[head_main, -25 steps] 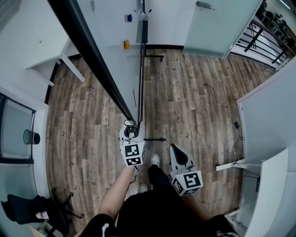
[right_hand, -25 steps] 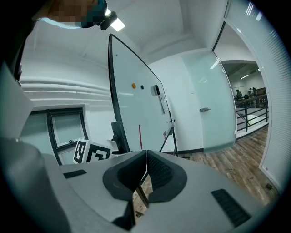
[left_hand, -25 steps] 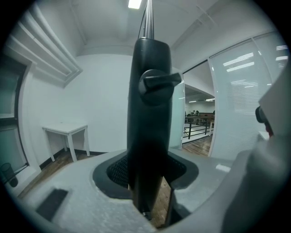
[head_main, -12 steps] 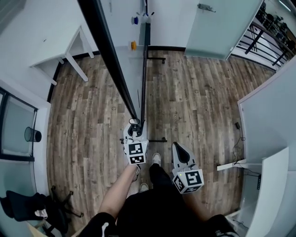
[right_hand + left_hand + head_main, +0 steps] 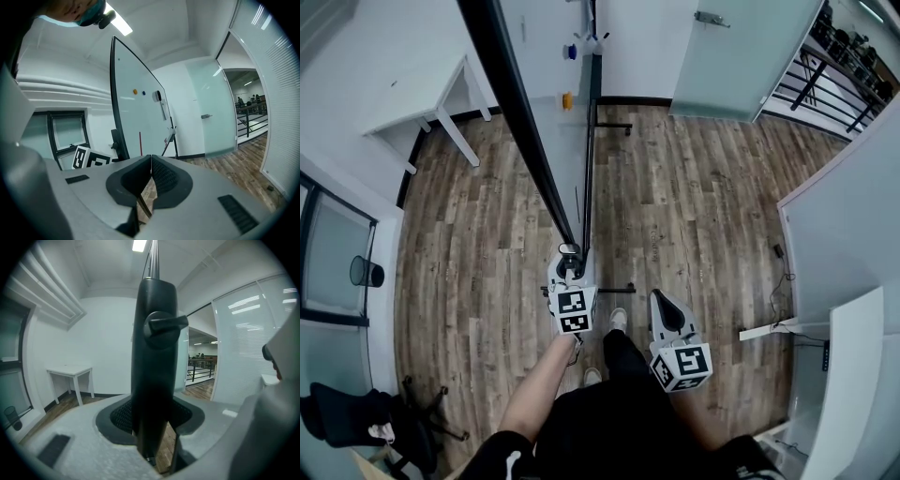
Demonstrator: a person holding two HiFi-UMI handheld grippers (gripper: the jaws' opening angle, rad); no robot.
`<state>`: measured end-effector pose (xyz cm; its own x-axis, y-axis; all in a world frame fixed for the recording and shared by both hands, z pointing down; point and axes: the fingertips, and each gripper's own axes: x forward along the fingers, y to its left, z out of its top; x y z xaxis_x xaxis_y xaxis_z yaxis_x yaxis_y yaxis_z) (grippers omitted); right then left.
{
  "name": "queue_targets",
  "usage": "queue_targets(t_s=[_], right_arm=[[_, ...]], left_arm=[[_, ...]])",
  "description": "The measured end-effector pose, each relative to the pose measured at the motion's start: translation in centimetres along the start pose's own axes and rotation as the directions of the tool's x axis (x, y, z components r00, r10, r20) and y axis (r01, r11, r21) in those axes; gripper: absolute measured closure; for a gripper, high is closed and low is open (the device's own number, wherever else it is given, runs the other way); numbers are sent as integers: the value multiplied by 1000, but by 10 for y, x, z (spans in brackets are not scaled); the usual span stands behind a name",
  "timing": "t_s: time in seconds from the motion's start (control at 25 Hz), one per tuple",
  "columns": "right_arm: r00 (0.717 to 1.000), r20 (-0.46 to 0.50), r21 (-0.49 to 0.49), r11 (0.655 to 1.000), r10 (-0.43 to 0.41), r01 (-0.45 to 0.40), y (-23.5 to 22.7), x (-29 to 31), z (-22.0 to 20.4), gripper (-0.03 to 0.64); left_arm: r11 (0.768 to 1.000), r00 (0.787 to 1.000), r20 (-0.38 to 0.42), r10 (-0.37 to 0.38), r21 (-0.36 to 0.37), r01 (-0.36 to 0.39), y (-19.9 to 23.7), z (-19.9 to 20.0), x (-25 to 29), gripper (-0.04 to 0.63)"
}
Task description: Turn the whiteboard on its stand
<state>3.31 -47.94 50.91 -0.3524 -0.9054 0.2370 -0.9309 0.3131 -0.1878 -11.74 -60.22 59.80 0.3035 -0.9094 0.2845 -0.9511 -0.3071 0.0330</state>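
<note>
The whiteboard stands on edge below me, its black top rail running from the top of the head view down to my left gripper. That gripper is shut on the board's black end post, which carries a side knob and fills the gap between the pads. The stand's long base bar lies on the floor beside the board. My right gripper hangs to the right of the post, shut and empty. In its own view its pads meet and the board rises ahead.
A white table stands at the left wall, with a dark bin and an office chair nearer me. A glass door and a railing are far right; a white desk stands close right. Magnets stick to the board.
The board's top rail has swung: its far end moved right across the head view while the near end stayed in my left gripper. The right gripper has barely moved.
</note>
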Motion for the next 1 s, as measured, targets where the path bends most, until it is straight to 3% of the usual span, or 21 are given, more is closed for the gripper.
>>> queue_targets(t_s=[0.56,1.0], right_arm=[[999,-2,-5,999,-50,50,28,-74,-27,604],[997,-6,3,997,-82,82,45,-118,-43,604]], left_arm=[[1000,1000,2,-6,2,6,-6,-21,-70,413],[1000,1000,-9,-24,1,24,-22,-32,-91,413]])
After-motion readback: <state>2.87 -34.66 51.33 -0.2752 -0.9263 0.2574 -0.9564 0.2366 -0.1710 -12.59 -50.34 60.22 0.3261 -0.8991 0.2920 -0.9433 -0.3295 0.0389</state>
